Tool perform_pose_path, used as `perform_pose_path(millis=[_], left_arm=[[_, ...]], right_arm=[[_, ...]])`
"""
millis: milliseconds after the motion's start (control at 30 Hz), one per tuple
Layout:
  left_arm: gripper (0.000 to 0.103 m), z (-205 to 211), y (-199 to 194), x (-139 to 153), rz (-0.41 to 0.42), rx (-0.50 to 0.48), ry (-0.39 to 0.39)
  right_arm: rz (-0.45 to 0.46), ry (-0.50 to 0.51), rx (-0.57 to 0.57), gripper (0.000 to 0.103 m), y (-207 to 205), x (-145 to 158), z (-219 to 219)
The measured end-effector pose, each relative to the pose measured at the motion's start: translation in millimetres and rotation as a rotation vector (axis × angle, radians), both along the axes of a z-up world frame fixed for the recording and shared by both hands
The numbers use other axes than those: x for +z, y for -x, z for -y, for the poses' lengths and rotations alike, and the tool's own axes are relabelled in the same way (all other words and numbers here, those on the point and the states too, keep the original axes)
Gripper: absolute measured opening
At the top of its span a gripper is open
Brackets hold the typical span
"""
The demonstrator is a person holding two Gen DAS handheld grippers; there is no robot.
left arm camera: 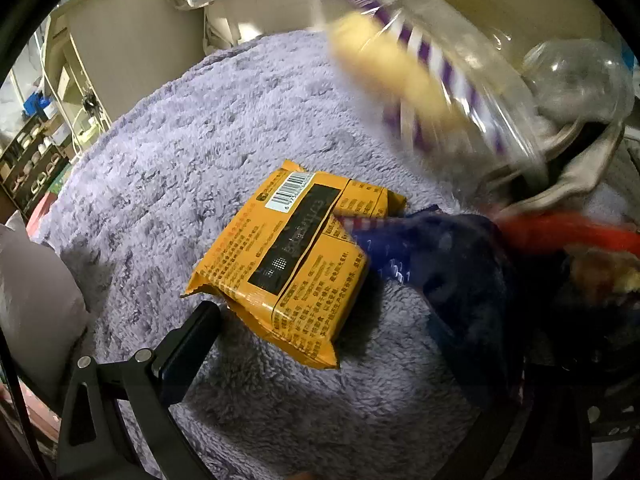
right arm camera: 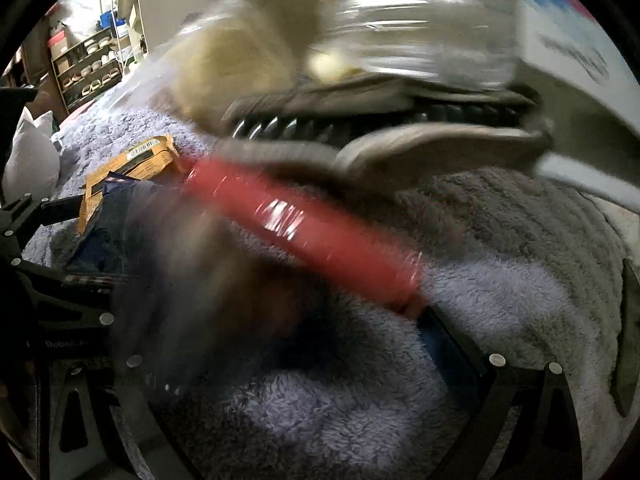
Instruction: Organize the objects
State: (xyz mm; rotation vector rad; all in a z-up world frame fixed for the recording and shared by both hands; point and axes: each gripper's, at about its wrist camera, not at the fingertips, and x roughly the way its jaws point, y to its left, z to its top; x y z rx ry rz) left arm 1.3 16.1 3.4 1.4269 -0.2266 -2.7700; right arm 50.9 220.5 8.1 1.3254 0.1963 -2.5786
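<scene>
A shaggy lavender fleece blanket [left arm camera: 208, 128] covers the whole working surface, its pile rumpled into soft ridges; towards the right it meets a grey ribbed knit throw [right arm camera: 520, 216]. On the blanket lies a flat orange foil snack packet [left arm camera: 288, 268] with a black band and a white barcode label, face down and tilted, its right edge touching a dark navy blue crinkled packet [left arm camera: 452, 264]. Beside that, a red tube-shaped wrapper [right arm camera: 320, 236] streaks diagonally, too blurred to tell whether it rests or is in the air. Above, a clear plastic bag with purple and white stripes [left arm camera: 424, 64] and a pale yellow lump inside is also smeared by motion. The left gripper [left arm camera: 344, 344] hangs over the orange packet with its jaws spread wide and nothing between them touching the pads. The right gripper [right arm camera: 296, 364] likewise stands fully apart above the blanket, gripping nothing. A white pillow [right arm camera: 32, 160] sits at the left edge. Behind it the room shows cream cabinet panels [left arm camera: 132, 40] and dark open shelving [right arm camera: 88, 68] stacked with pale bowls and boxes.
</scene>
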Motion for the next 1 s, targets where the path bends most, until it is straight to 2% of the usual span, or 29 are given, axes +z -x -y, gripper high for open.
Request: perform_pose_path(millis=[200,333,1000], left_arm=[[0.103,0,-1,-1,-0.003,-0.002,0.006],[0.103,-1,1,1,-0.001,-0.001,0.008],[0.103,-2,1,-1,-0.003,-0.002,0.012]], right_arm=[[-0.031,-0.071,0.014,0.103,-3,-3,9],[0.002,-0.008,0.010,0.103,2,-7,-1],[0.000,-0.012,0.012,0.103,1,-15,-20]])
